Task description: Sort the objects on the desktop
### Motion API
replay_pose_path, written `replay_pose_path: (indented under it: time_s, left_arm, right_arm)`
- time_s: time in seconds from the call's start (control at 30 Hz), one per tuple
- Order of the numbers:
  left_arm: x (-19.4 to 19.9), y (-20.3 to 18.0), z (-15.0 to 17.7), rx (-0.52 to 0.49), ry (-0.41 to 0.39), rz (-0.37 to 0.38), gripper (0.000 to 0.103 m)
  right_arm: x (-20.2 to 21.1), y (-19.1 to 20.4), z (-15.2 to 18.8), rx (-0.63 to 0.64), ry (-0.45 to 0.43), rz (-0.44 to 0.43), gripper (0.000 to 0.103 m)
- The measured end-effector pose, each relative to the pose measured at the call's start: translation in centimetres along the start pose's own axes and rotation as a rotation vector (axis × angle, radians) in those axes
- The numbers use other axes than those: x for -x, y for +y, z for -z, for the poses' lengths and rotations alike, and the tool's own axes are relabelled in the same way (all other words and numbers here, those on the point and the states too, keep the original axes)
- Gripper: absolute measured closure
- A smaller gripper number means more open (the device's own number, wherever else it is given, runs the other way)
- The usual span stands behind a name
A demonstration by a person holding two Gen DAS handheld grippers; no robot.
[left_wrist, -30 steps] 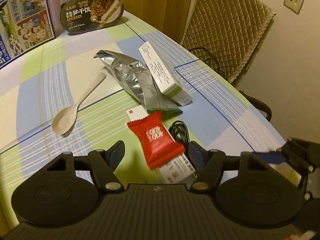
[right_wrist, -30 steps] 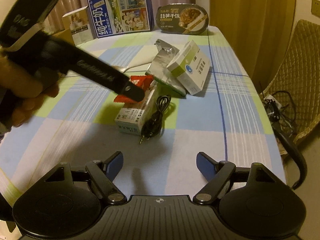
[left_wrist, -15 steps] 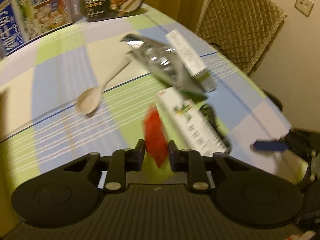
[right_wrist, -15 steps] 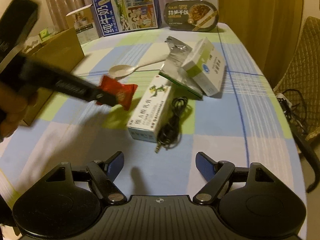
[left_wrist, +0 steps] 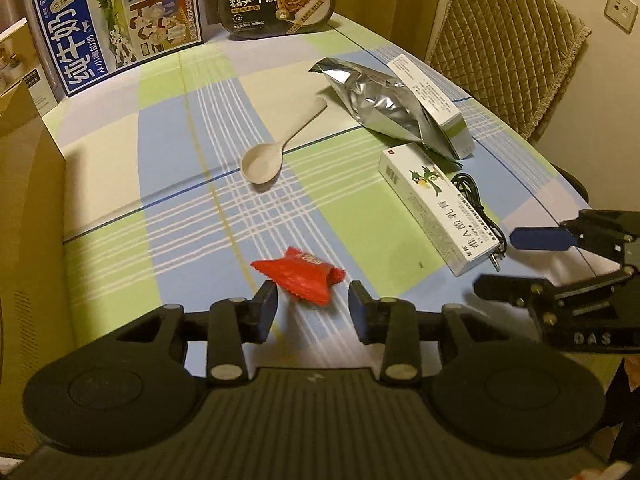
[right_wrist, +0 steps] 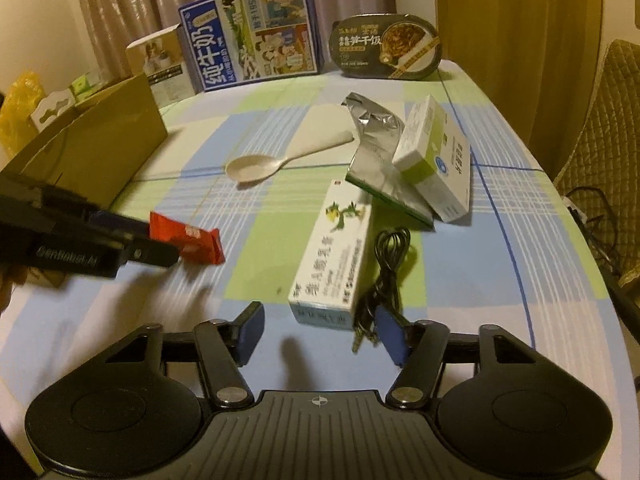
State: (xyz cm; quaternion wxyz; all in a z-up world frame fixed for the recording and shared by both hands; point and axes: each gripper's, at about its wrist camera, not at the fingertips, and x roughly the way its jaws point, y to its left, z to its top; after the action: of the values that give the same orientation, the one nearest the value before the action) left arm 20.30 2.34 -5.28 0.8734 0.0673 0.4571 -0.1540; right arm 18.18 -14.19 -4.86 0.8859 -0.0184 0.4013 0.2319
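A red snack packet (left_wrist: pixel 298 280) sits just ahead of my left gripper (left_wrist: pixel 312 308). Its jaws are opening and the pads do not press on the packet. In the right wrist view the packet (right_wrist: pixel 188 240) shows at that gripper's tips, beside the cardboard box (right_wrist: pixel 92 152). My right gripper (right_wrist: pixel 320 334) is closing. The near end of a long white medicine box (right_wrist: pixel 332 264) and the plug of a black cable (right_wrist: pixel 388 272) lie between its fingers, untouched. A beige spoon (left_wrist: pixel 276 148), a silver pouch (left_wrist: pixel 380 100) and a white-green box (left_wrist: pixel 432 100) lie farther back.
A blue milk carton box (left_wrist: pixel 116 28) and a black ready-meal bowl (left_wrist: pixel 276 2) stand at the table's far edge. The cardboard box fills the left side. A padded chair (left_wrist: pixel 508 40) stands beyond the right edge of the checked tablecloth (left_wrist: pixel 200 220).
My left gripper shut on the red packet, carried it off the long white box to the left, and its jaws have parted. My right gripper moved up to the white box with narrower jaws.
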Motion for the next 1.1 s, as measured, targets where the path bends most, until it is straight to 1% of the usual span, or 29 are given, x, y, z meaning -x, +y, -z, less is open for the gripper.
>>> replay_pose_path:
  time_s: [0.07,0.17,0.2,0.23,0.27,0.3,0.33,0.43,0.47,0.53,0.6,0.67,0.7,0.77,0.8,0.83,0.97,1.0,1.1]
  left_arm:
    - [-0.1,0.3,0.1,0.004,-0.001,-0.003,0.064]
    - [-0.2,0.7,0.3,0.017,-0.006,-0.002,0.060]
    - [-0.2,0.8,0.3,0.019,-0.006,-0.001,0.056]
    - [-0.3,0.9,0.4,0.021,-0.006,-0.001,0.049]
    - [-0.4,1.0,0.3,0.024,-0.008,-0.003,0.045]
    - [-0.6,1.1,0.3,0.028,-0.009,-0.006,0.039]
    - [-0.7,1.2,0.3,0.031,-0.008,-0.011,0.034]
    - [-1.5,1.4,0.2,0.032,-0.009,-0.028,0.033]
    - [-1.7,1.3,0.1,0.021,-0.009,-0.031,0.033]
    - [-2.3,1.1,0.1,-0.030,-0.011,-0.041,0.033]
    - [-2.9,1.0,0.0,-0.096,-0.005,-0.033,0.033]
    - [-3.6,0.9,0.1,-0.150,0.014,-0.028,0.035]
    - [-3.9,1.0,0.1,-0.157,0.023,-0.030,0.040]
    - [-3.8,1.1,0.3,-0.143,0.027,-0.010,0.053]
    - [-3.7,1.0,0.5,-0.132,0.029,0.000,0.065]
    - [-3.4,0.8,0.8,-0.128,0.031,0.001,0.070]
    - [-1.8,-0.6,2.5,-0.132,0.036,-0.002,0.075]
    - [-1.2,-1.0,3.1,-0.133,0.034,-0.003,0.078]
    - [0.4,-2.1,4.6,-0.123,0.032,0.000,0.079]
  right_arm:
    - [-0.5,0.3,-0.4,-0.007,-0.011,0.012,0.051]
    - [-1.7,0.8,-0.9,0.008,-0.013,0.047,0.053]
    - [-2.0,0.9,-1.1,0.017,-0.014,0.058,0.054]
    - [-2.4,1.1,-1.2,0.028,-0.013,0.071,0.054]
    - [-2.7,1.3,-1.4,0.039,-0.012,0.080,0.055]
    - [-3.1,1.4,-1.6,0.047,-0.003,0.087,0.056]
    - [-3.4,1.4,-1.6,0.049,0.004,0.091,0.059]
    - [-3.4,1.5,-1.4,0.069,0.008,0.095,0.067]
    - [-3.2,1.5,-1.2,0.072,0.011,0.086,0.068]
    - [-2.6,1.6,-0.8,0.075,0.021,0.065,0.068]
    - [-1.9,1.5,-0.3,0.068,0.029,0.053,0.068]
    - [-1.2,1.3,0.3,0.051,0.038,0.044,0.068]
    - [-0.8,1.2,0.6,0.046,0.042,0.038,0.068]
    - [0.0,1.1,1.3,0.043,0.045,0.025,0.068]
    - [0.3,1.1,1.6,0.042,0.047,0.020,0.068]
    - [0.7,1.1,1.9,0.041,0.050,0.014,0.068]
    - [2.1,1.1,2.9,0.048,0.055,0.004,0.068]
    - [2.4,1.2,3.1,0.051,0.056,0.003,0.068]
    - [3.0,1.2,3.9,0.056,0.059,-0.004,0.068]
